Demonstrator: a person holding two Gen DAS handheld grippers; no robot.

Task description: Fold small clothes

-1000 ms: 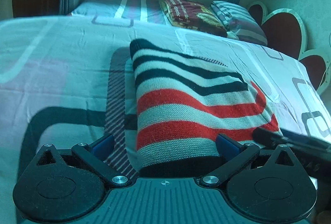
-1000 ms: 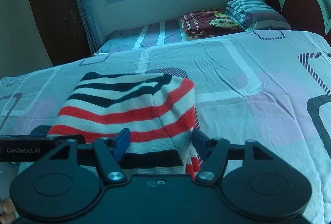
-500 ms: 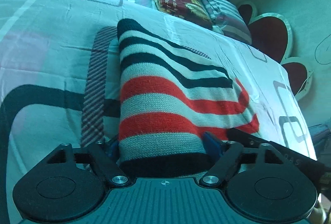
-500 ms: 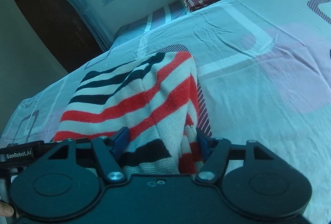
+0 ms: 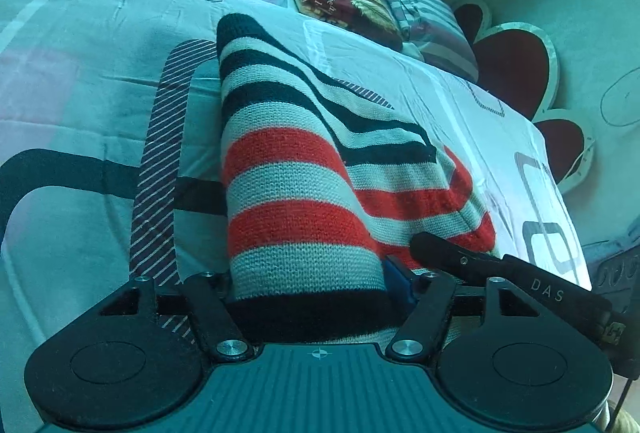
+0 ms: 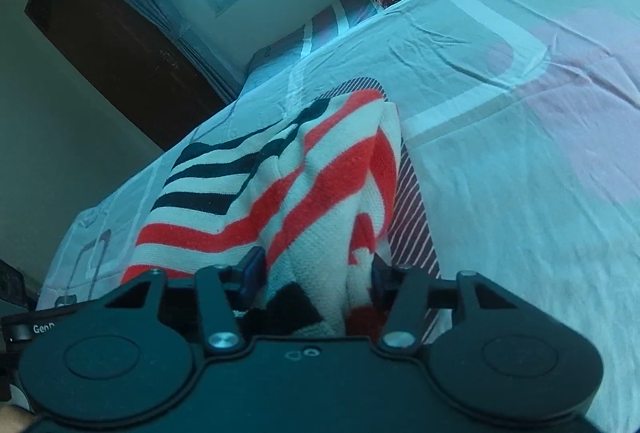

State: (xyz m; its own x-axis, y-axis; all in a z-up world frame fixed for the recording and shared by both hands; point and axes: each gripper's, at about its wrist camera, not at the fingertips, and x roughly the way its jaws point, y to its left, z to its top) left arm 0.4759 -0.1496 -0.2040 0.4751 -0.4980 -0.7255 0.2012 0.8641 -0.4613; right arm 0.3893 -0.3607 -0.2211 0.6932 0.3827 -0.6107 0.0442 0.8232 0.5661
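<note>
Striped knit garment (image 5: 304,189), in red, black and cream bands, lying on the patterned bedsheet (image 5: 92,81) with its near hem bunched and raised. Left gripper (image 5: 310,283): jaws part-closed and just narrowing, pads apparently pressing the hem's two sides. Right gripper (image 6: 316,271): jaws likewise just closing, gathering a fold of the knit between them. Pillows (image 5: 432,21) beyond.

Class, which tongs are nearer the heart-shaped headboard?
Right. Both tongs have just been closing on the striped sweater; the right tongs grip its corner toward the headboard, the left tongs the farther corner.
</note>
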